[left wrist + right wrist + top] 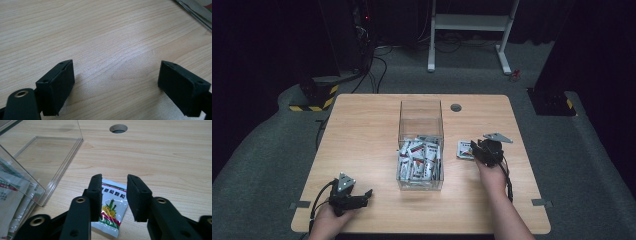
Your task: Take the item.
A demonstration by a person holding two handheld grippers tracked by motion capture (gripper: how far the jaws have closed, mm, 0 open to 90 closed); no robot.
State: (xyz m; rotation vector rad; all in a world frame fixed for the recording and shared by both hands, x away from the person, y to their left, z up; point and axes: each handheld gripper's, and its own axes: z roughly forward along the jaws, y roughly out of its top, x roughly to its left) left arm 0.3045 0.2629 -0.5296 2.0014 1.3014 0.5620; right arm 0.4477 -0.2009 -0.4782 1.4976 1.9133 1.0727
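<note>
Your left gripper point(368, 193) sits low at the near left part of the desk point(362, 130), held in your left hand point(331, 216), with its jaws pointing toward the clear box point(420, 117). In the left gripper view its jaws stand wide apart over bare wood, with nothing between them, and a corner of the clear box edge shows at the upper right.

Your right gripper point(113, 195) is just to the right of the clear box, held in your right hand point(493, 176). In the right gripper view its jaws are partly parted, at a narrow gap, and they hover over a single white sachet point(110, 212) with a green and red printed label that lies flat on the desk. The jaws straddle the sachet's upper end; you cannot tell from these views whether they touch it. In the high view that sachet point(464, 149) lies on the wood just beside the box's right wall.

The clear box stands in the middle of the desk; its near half holds a heap of similar sachets point(418, 159), and its far half is bare. A round cable hole point(456, 107) is in the desk beyond the box, to its right.
</note>
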